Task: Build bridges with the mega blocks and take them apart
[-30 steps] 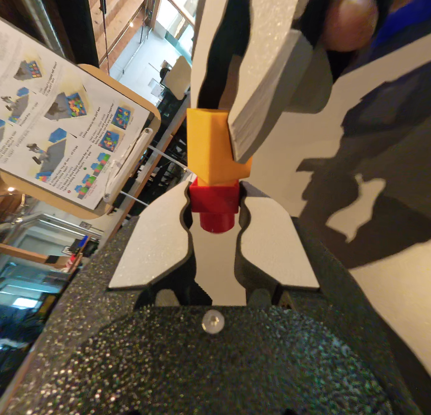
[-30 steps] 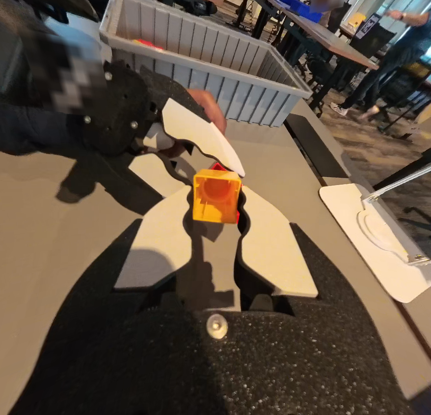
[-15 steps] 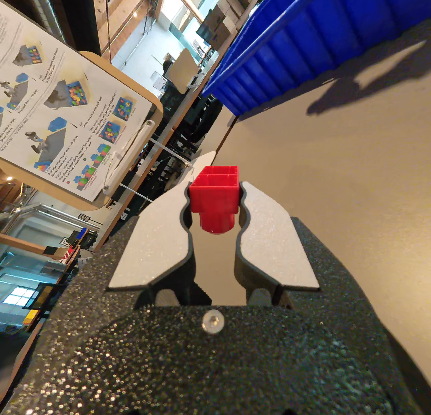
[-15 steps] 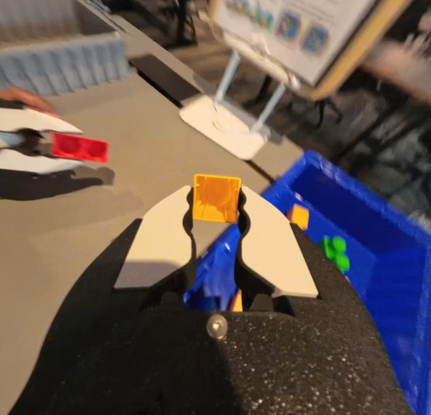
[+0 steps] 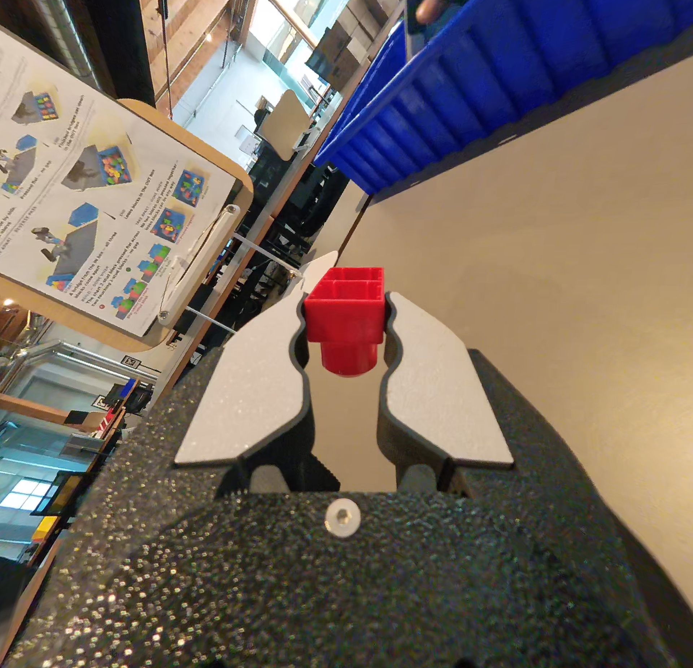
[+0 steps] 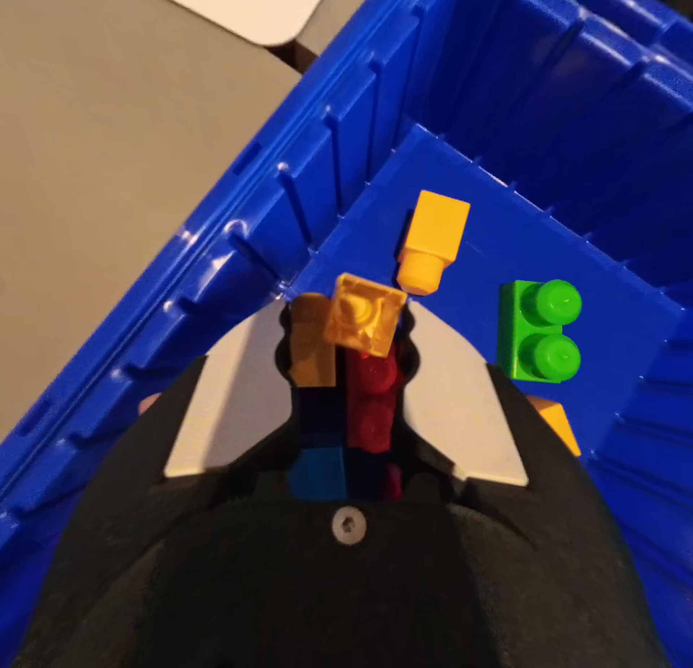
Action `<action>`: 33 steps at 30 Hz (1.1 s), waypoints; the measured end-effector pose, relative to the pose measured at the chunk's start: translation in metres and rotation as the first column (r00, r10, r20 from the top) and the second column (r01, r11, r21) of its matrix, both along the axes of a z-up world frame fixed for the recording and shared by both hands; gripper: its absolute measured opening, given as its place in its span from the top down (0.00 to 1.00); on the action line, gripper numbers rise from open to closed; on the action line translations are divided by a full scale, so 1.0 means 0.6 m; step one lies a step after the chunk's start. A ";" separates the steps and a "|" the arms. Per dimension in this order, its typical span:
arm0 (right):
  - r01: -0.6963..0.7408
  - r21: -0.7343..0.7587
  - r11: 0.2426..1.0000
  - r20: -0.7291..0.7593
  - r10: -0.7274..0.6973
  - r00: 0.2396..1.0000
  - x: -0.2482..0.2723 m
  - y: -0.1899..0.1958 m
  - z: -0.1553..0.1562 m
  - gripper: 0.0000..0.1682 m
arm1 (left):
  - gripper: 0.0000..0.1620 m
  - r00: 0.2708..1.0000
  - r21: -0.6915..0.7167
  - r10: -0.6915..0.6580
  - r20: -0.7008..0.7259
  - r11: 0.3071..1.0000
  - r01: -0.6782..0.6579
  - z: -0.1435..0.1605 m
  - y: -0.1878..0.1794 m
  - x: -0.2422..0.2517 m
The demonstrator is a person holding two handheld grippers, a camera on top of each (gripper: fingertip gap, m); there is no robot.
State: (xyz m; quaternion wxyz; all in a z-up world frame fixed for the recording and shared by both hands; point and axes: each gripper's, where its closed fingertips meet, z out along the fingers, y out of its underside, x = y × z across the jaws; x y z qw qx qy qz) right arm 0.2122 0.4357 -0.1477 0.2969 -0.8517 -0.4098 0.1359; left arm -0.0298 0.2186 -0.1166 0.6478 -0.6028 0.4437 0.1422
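My left gripper (image 5: pixel 345 301) is shut on a red mega block (image 5: pixel 345 320), held above the beige table (image 5: pixel 543 312) with its stud pointing toward the camera. My right gripper (image 6: pixel 347 308) hangs over the inside of the blue bin (image 6: pixel 262 218). Its jaws stand wider than the yellow block (image 6: pixel 365 321), which sits tilted and blurred between the fingertips, loose. Below it in the bin lie another yellow block (image 6: pixel 431 241), a green two-stud block (image 6: pixel 536 331), a red block (image 6: pixel 371 398) and a blue block (image 6: pixel 318 470).
The blue bin (image 5: pixel 487 87) runs along the table's far side in the left wrist view, with a fingertip (image 5: pixel 429 8) above its rim. An instruction board (image 5: pixel 112 218) on a white stand is at the left. A white stand base (image 6: pixel 243 4) lies beside the bin. My hands' fingertips stand some 35 cm from each other.
The yellow block came off the red block. My right gripper carried it away over the blue bin and opened its jaws. My left gripper kept hold of the red block.
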 end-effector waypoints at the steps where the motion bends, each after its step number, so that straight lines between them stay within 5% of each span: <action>1: 0.002 0.013 1.000 0.025 -0.002 1.000 0.000 0.000 -0.004 0.61 | 0.78 1.000 0.001 -0.001 0.001 1.000 0.001 0.001 0.000 0.000; 4: 0.022 0.093 0.995 -0.049 -0.017 0.999 -0.008 -0.007 0.034 0.56 | 0.78 1.000 0.007 -0.006 0.019 1.000 0.006 0.007 -0.003 0.002; 7: 0.077 0.213 0.974 -0.250 -0.022 0.968 -0.026 -0.039 0.124 0.58 | 0.78 0.997 0.003 -0.030 0.069 1.000 0.030 0.017 -0.007 0.008; 11: -0.052 0.290 0.956 -0.397 0.170 0.902 -0.111 -0.174 0.208 0.62 | 0.78 0.938 -0.031 -0.178 0.298 0.980 0.195 0.044 -0.031 0.037; 15: -0.353 0.333 0.874 -0.328 0.458 0.826 -0.227 -0.329 0.200 0.61 | 0.78 0.748 -0.026 -0.353 0.561 0.896 0.443 0.078 -0.069 0.067; 19: -0.560 0.313 0.767 -0.298 0.639 0.709 -0.293 -0.418 0.167 0.58 | 0.78 0.550 0.022 -0.458 0.698 0.782 0.623 0.102 -0.105 0.078; 28: -0.655 0.298 0.694 -0.470 0.704 0.532 -0.313 -0.477 0.176 0.64 | 0.78 0.432 0.066 -0.484 0.761 0.720 0.691 0.120 -0.120 0.073; 33: -0.665 0.316 0.677 -0.442 0.725 0.528 -0.322 -0.489 0.162 0.78 | 0.78 0.371 0.079 -0.488 0.790 0.682 0.727 0.123 -0.129 0.079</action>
